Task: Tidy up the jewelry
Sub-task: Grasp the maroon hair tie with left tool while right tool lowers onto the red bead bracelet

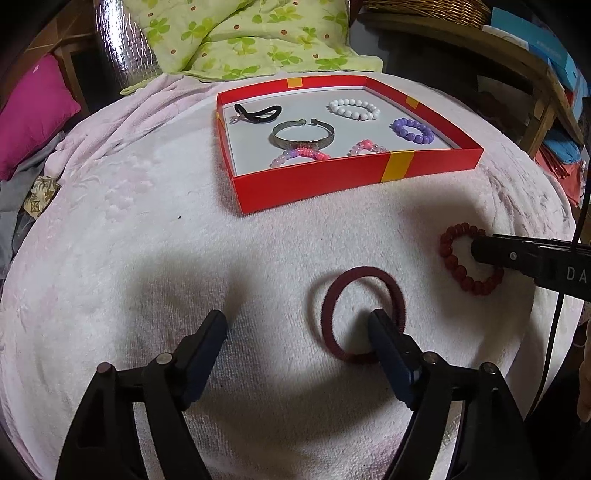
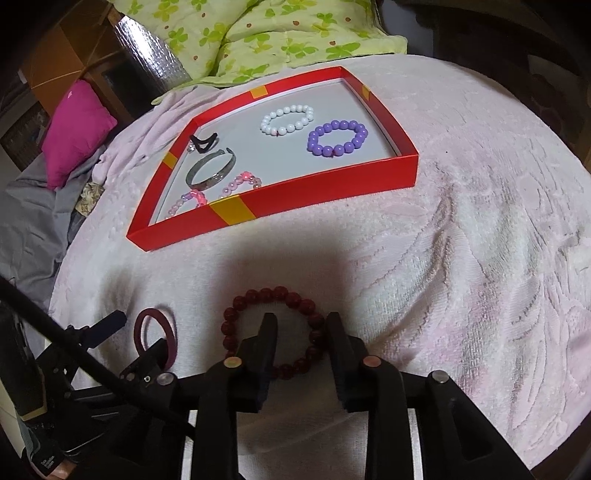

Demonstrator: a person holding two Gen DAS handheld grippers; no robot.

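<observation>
A red tray [image 1: 314,184] [image 2: 295,192] on the pale pink blanket holds a white bead bracelet [image 1: 354,109] [image 2: 286,119], a purple bead bracelet [image 1: 413,130] [image 2: 337,138], a silver bangle [image 1: 303,136] [image 2: 210,171], a black hair tie [image 1: 256,112] [image 2: 202,143] and two pink bead bracelets [image 1: 299,155] [image 1: 367,147]. A maroon hair tie [image 1: 364,314] [image 2: 157,338] lies on the blanket. My left gripper [image 1: 299,321] is open, its right finger inside the tie's ring. A dark red bead bracelet [image 1: 469,258] [image 2: 275,328] lies to the right. My right gripper [image 2: 301,321] is open, its fingers straddling the bracelet's right side.
A green floral quilt [image 1: 251,33] and a magenta pillow [image 1: 33,110] lie behind the tray. A wooden shelf [image 1: 517,55] with a basket and boxes stands at the right. Grey cloth [image 2: 33,221] lies at the left edge.
</observation>
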